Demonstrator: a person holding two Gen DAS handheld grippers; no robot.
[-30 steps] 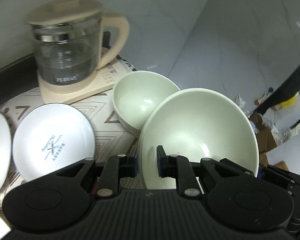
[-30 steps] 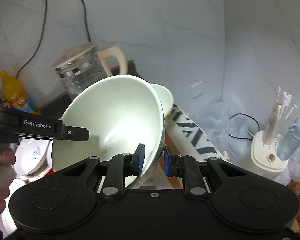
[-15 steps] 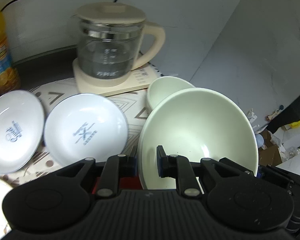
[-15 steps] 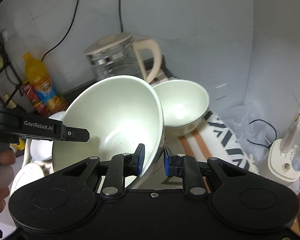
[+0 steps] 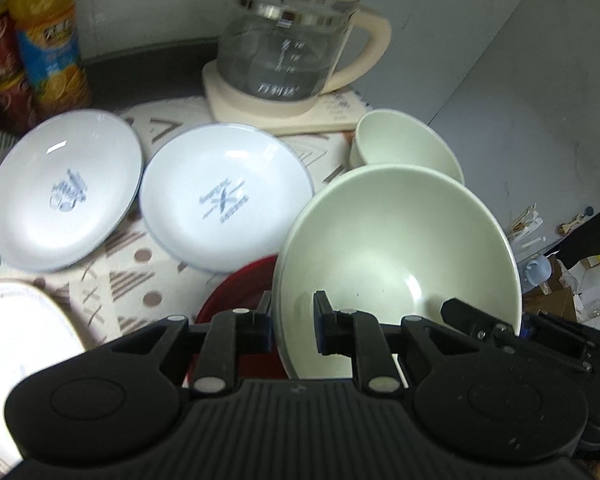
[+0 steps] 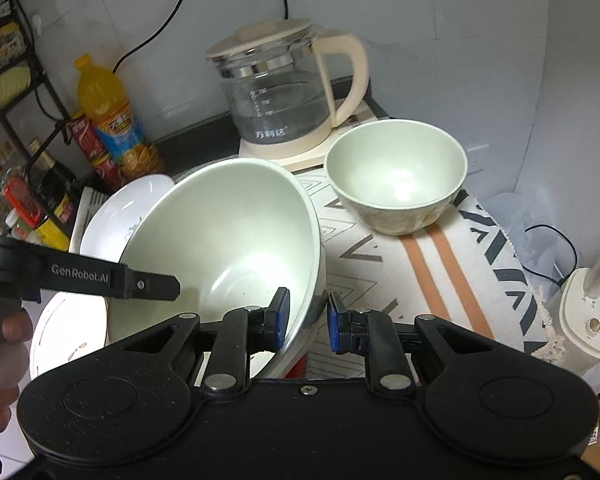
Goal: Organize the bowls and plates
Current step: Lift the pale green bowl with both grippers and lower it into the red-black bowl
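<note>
Patterned cloth (image 6: 440, 264) covers the counter under a grey wall, and both views have swung across it in the last second: a second white plate and the drink bottles at the back have come into view. Both tools clamp one big pale green bowl (image 5: 396, 256), held tilted above the cloth. The left gripper (image 5: 292, 324) pinches the rim at the bowl's 7 o'clock edge, and the right gripper (image 6: 308, 318) pinches the opposite rim; neither grip has changed. Outward from the left gripper, a red dish (image 5: 236, 296) lies just under the bowl, two white plates (image 5: 224, 196) sit at 10 and 11 o'clock, and the small green bowl (image 6: 396, 176) stands at 1 o'clock before the glass kettle (image 6: 284, 88). Judging by the sideways travel, the bowl is being carried towards a stacking spot, probably the red dish or plates.
</note>
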